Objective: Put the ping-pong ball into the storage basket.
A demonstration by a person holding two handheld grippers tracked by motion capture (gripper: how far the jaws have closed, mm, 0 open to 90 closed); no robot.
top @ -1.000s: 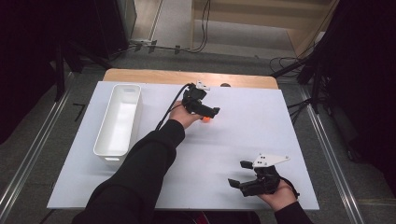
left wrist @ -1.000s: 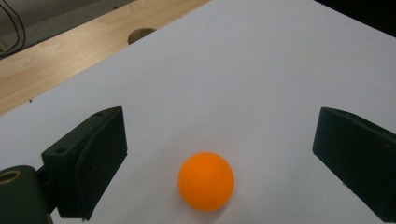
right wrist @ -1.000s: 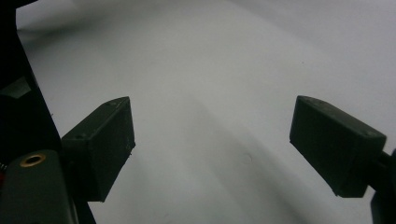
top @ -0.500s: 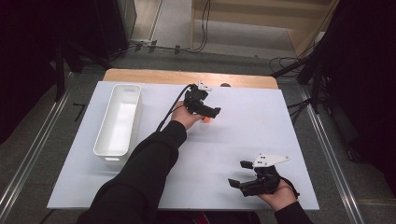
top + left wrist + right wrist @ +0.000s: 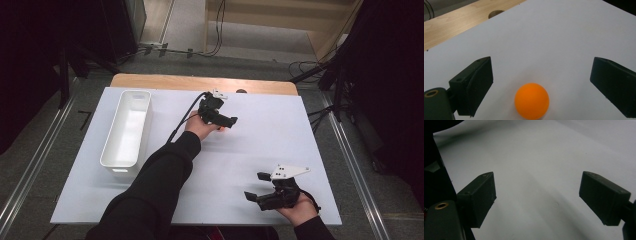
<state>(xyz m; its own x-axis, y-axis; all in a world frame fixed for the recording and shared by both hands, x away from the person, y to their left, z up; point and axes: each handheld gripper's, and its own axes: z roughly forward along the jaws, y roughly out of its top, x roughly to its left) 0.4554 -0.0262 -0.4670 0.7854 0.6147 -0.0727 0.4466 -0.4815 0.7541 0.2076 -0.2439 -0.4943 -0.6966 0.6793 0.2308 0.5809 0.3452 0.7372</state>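
Observation:
An orange ball [image 5: 531, 100] rests on the white table top [image 5: 280, 125], in the far middle. My left gripper [image 5: 541, 67] is open, one jaw on each side of the ball and both well apart from it. From the high view, this left gripper [image 5: 226, 124] is held low over the table, and just a sliver of the ball [image 5: 223, 128] peeks out beneath it. Near the front right corner my right gripper [image 5: 254, 186] is open with nothing between its jaws. The right gripper view shows that gripper [image 5: 537, 177] over bare white surface.
A long white bin [image 5: 125, 130] stands on the left part of the table, its inside bare. A wooden strip [image 5: 200, 82] runs along the far edge, with a round hole [image 5: 495, 13] in it. Cables lie on the floor beyond.

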